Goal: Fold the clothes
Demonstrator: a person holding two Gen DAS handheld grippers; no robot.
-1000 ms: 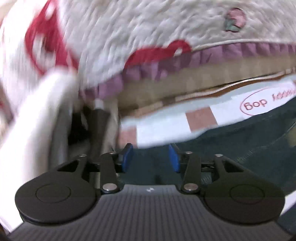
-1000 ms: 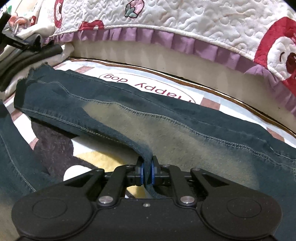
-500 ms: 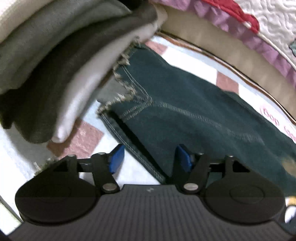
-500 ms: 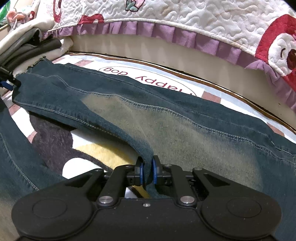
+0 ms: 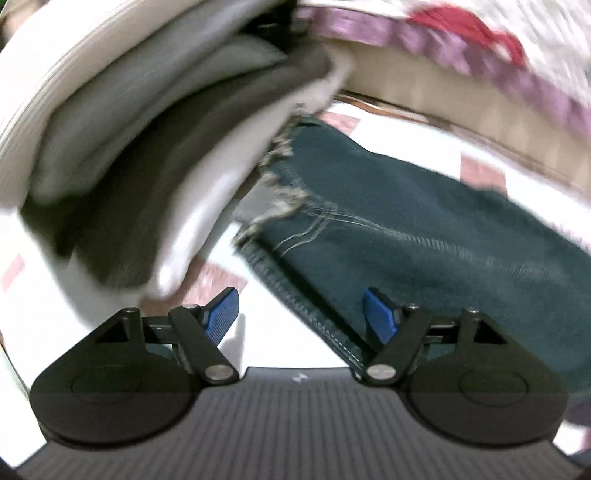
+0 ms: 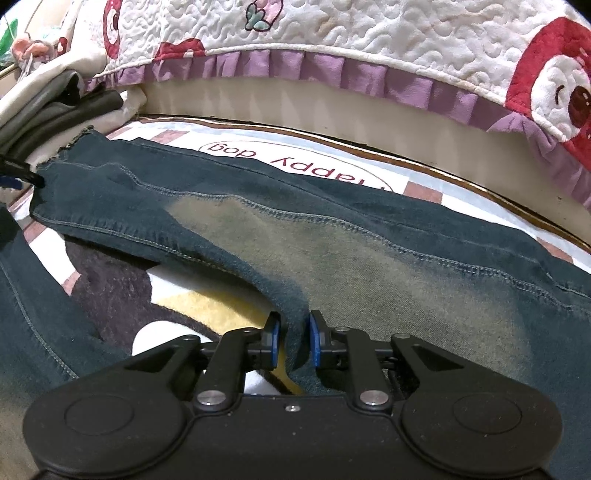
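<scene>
jeans (image 5: 424,236) leg runs from frayed hem (image 5: 284,199) ahead of left gripper (image 5: 301,314), fingers opening wide, empty; right gripper (image 6: 291,341) loosening off mid-leg fold.

quilt (image 6: 388,33): white, red figures, purple ruffle | mat (image 6: 295,155): "happy dog" print, just below quilt

1. Left wrist view: blurred throughout; the quilt (image 5: 461,44) shows only as red, purple and white smears, its pattern unreadable.
2. Stack of folded clothes (image 5: 140,147): cut off by the top and left edges; number of garments cannot be told.
3. Jeans (image 6: 332,251): run past the right and left edges; waistband out of view.
4. Mat (image 6: 207,306): its picture mostly hidden under denim.
5. Pink object (image 6: 27,48), top left: too small to identify.
</scene>
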